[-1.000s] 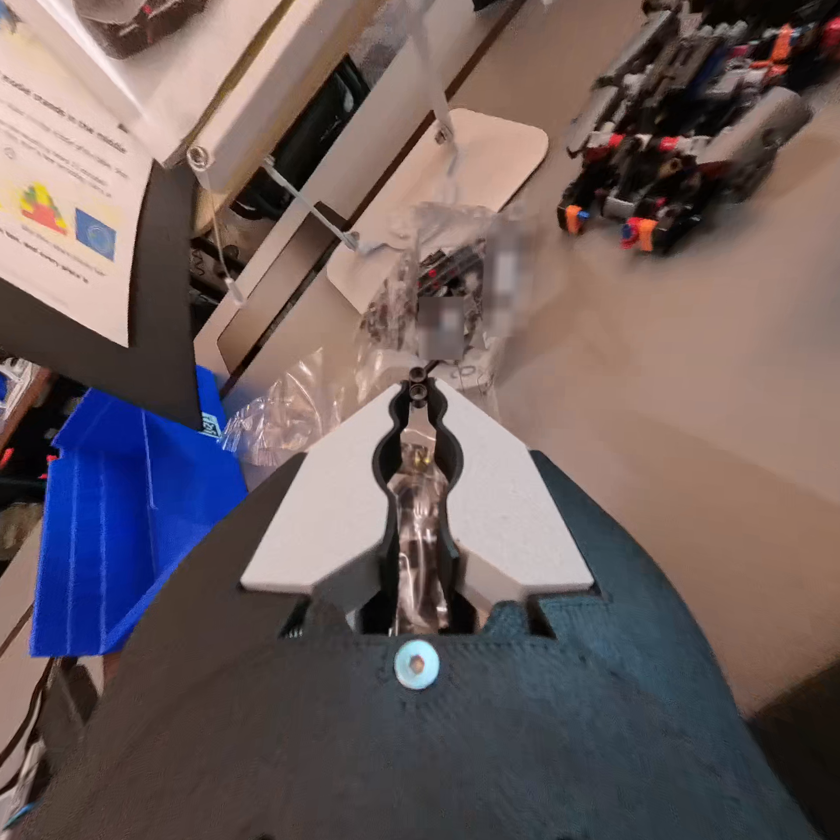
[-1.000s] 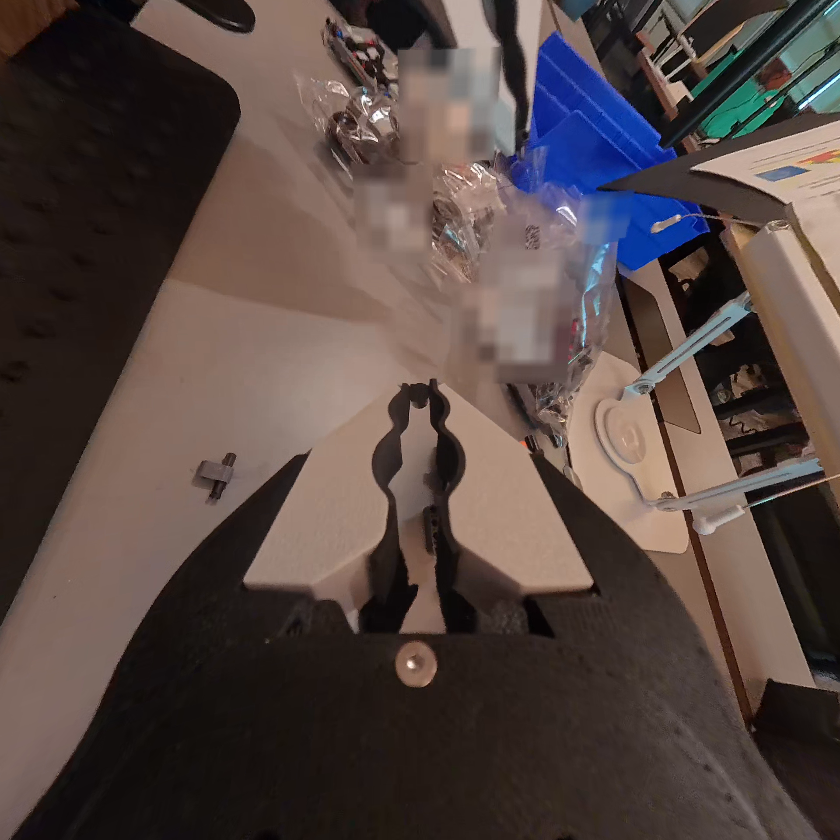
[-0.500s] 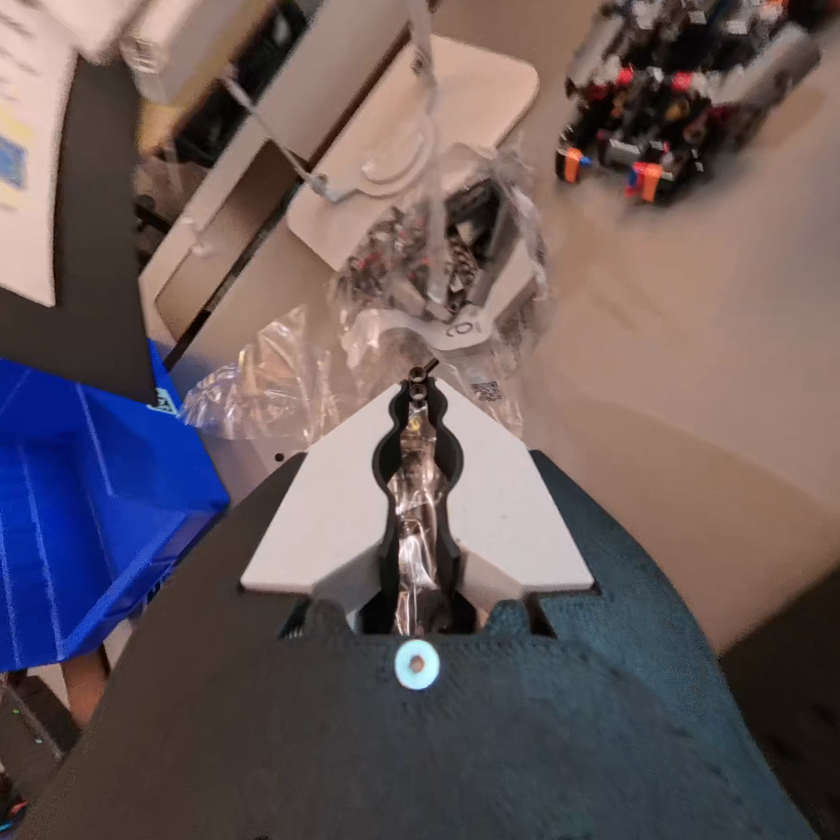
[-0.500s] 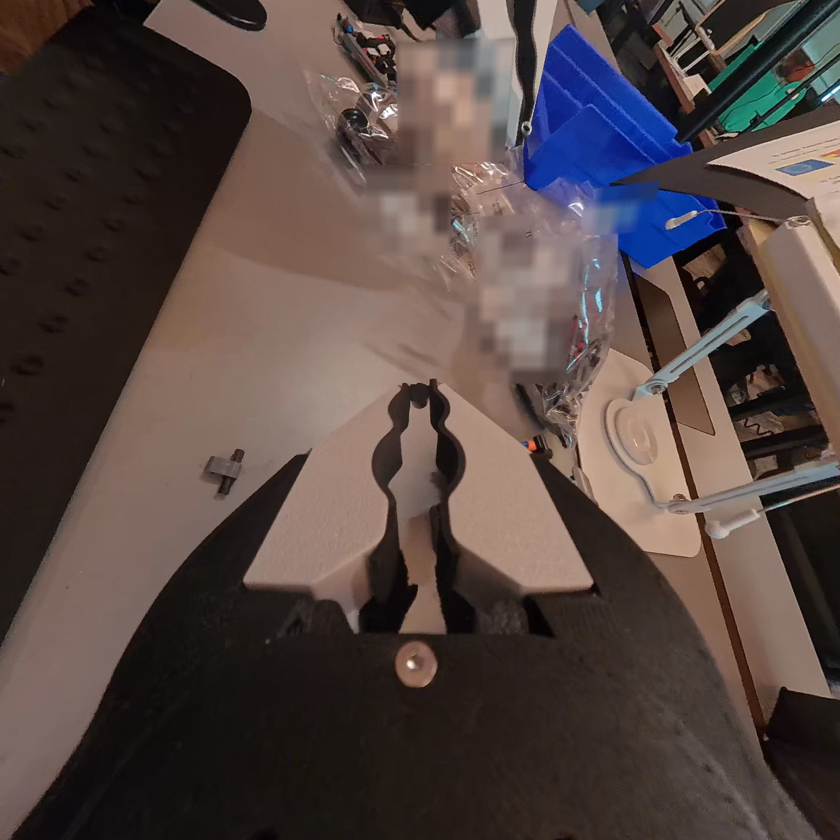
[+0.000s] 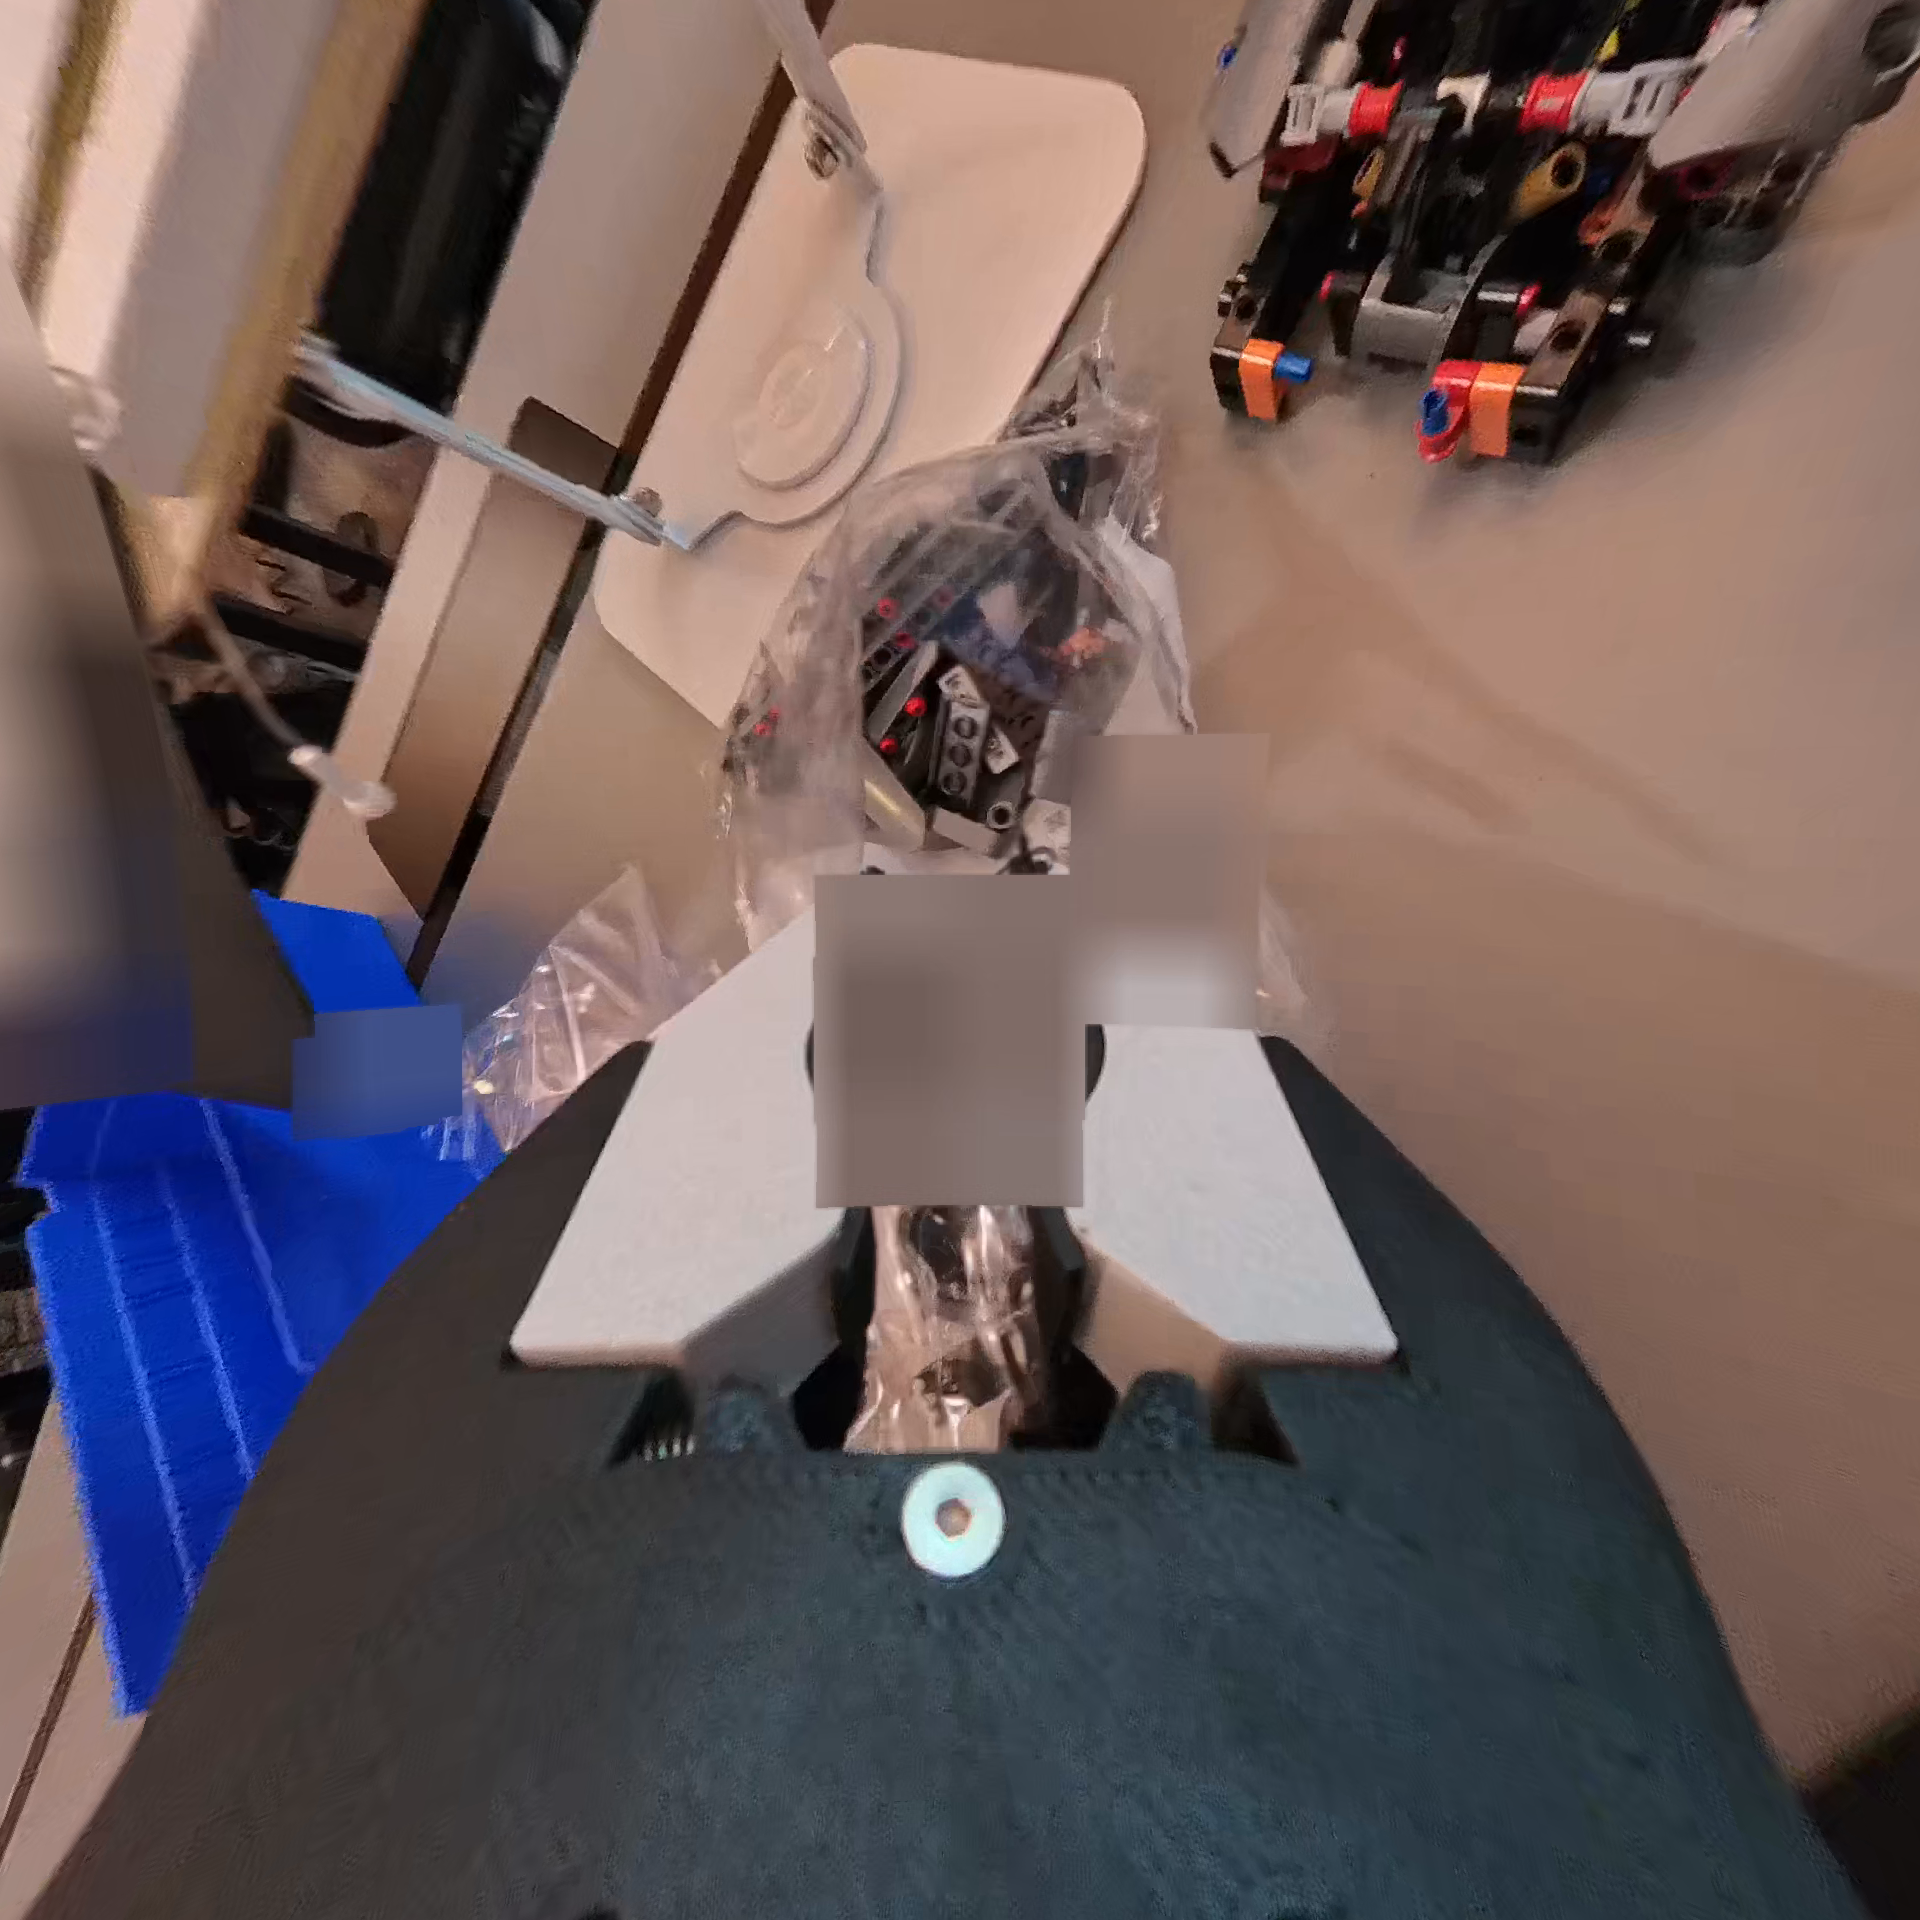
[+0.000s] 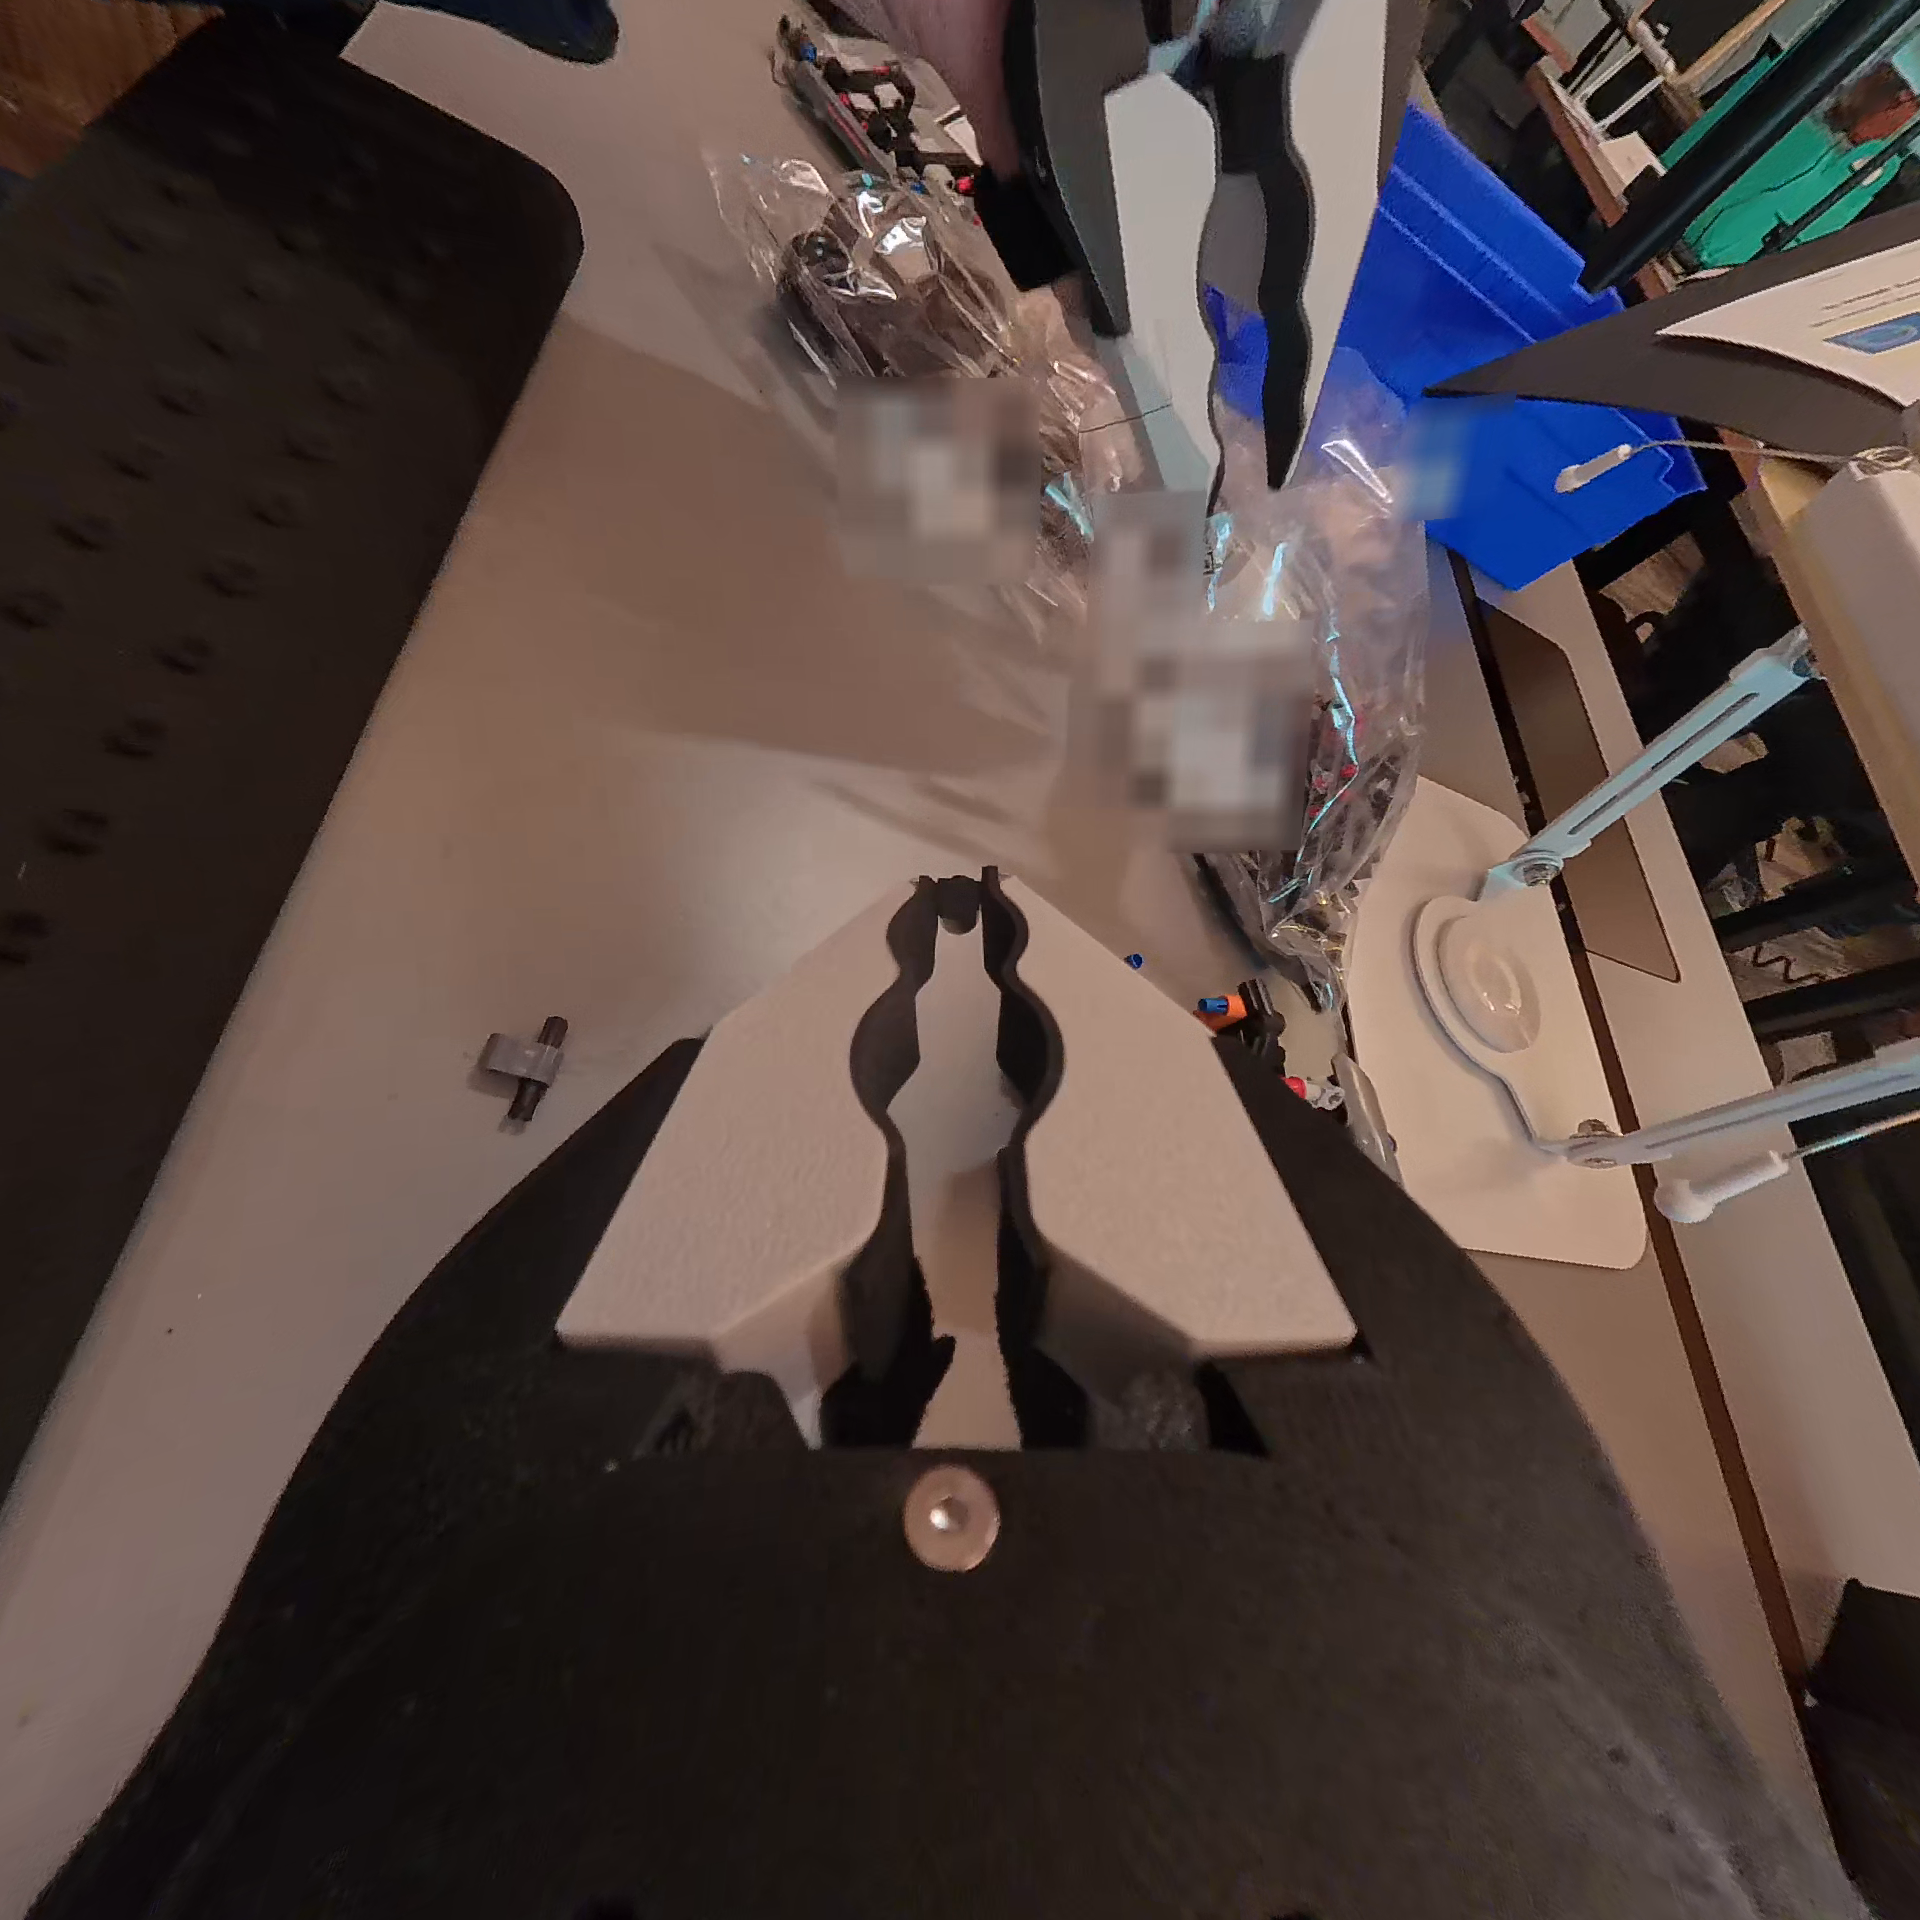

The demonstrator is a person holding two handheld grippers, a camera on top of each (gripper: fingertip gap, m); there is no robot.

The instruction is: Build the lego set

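My left gripper [image 5: 951, 935] hangs over a clear bag of Lego parts [image 5: 966, 665]. Blur patches cover its fingertips in the left wrist view, but the finger bases stand apart. The right wrist view shows it from farther off [image 6: 1247, 488], pointing down at the bags with its fingers spread. My right gripper [image 6: 954, 899] is shut on a small black pin [image 6: 954, 914] above the pale table [image 6: 623, 727]. A grey piece on a black axle [image 6: 523, 1060] lies on the table to its left. The part-built Lego car [image 5: 1455, 239] stands at the far right.
A blue bin [image 5: 187, 1299] sits at the left, also in the right wrist view [image 6: 1475, 343]. A white lamp base [image 5: 831, 384] lies behind the bags. A black mat [image 6: 208, 468] borders the table. Loose orange and blue parts [image 6: 1226, 1006] lie near the bags. About 20 cm separates my left fingertips from my right.
My left gripper was shut on a small black piece at its tips; its fingers have now spread apart, and it has swung toward the bag and the Lego car. My right gripper keeps its pin, barely moving.
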